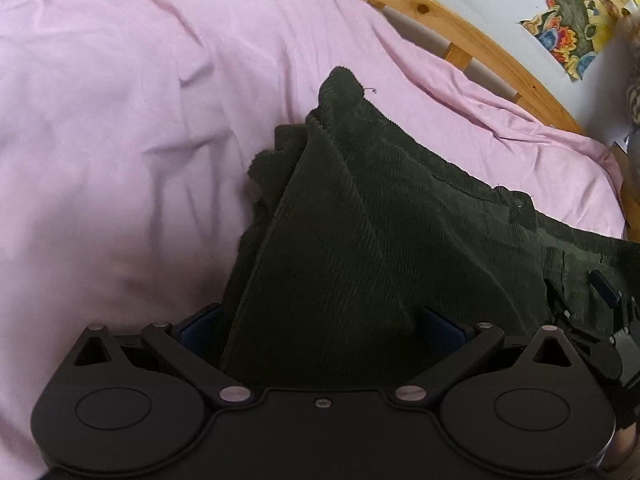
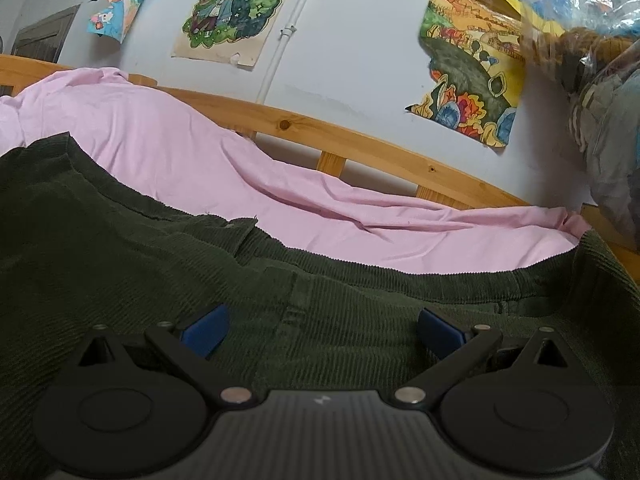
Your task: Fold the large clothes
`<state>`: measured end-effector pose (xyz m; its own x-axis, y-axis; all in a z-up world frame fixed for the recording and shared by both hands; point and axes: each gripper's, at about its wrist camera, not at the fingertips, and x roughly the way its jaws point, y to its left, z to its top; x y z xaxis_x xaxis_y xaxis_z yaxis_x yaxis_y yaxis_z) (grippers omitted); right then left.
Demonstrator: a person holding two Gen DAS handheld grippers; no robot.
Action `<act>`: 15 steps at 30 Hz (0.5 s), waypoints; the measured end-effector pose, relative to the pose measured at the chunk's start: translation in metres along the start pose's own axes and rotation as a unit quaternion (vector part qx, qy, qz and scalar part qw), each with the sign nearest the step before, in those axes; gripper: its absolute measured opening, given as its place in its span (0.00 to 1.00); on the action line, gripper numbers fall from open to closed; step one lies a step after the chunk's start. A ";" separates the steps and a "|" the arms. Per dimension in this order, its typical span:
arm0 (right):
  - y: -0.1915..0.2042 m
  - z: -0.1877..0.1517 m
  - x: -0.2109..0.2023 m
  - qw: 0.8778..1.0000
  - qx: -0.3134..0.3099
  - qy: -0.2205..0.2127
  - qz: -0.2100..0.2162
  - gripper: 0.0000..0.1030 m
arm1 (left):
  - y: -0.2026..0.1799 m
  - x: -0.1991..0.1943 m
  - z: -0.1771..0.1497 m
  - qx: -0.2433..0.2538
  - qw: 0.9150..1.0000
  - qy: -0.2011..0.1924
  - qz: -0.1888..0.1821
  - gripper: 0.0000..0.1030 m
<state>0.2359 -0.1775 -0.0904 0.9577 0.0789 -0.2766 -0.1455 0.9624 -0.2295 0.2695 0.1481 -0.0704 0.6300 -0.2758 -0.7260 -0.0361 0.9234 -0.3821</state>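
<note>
Dark green corduroy trousers (image 1: 380, 220) lie partly folded on a pink bedsheet (image 1: 120, 120), several layers stacked at their left edge. My left gripper (image 1: 320, 328) is open, its blue pads wide apart, and a thick fold of the trousers runs between them. In the right wrist view the trousers (image 2: 120, 260) spread across the foreground with the waistband toward the far side. My right gripper (image 2: 320, 332) is open just over the cloth, nothing pinched. Part of the right gripper (image 1: 616, 320) also shows at the right edge of the left wrist view, on the trousers.
A wooden bed rail (image 2: 320, 132) runs along the far side of the pink sheet (image 2: 360, 224), against a pale wall with coloured drawings (image 2: 232, 12). A plastic-wrapped bundle (image 2: 608, 100) hangs at the right. Wrinkled sheet stretches to the left of the trousers.
</note>
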 end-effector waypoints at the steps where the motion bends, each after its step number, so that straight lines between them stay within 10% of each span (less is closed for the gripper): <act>1: 0.000 0.000 -0.001 1.000 -0.001 -0.001 -0.001 1.00 | -0.003 0.000 0.002 -0.006 1.000 0.005 0.007 0.97; 8: 0.002 0.000 -0.002 1.000 -0.004 -0.005 -0.005 1.00 | -0.060 -0.013 -0.003 0.076 0.994 -0.011 0.077 0.70; 10: 0.002 0.000 -0.002 1.000 -0.003 -0.005 -0.004 1.00 | -0.083 -0.018 -0.011 0.139 0.986 -0.025 0.092 0.46; 15: 0.000 0.000 -0.002 1.000 0.005 -0.003 0.000 1.00 | -0.113 -0.021 -0.020 0.203 0.970 -0.041 0.127 0.44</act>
<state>0.2344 -0.1780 -0.0896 0.9592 0.0799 -0.2712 -0.1427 0.9648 -0.2208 0.2449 0.0443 -0.0237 0.7008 -0.0182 -0.7132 0.0990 0.9925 0.0720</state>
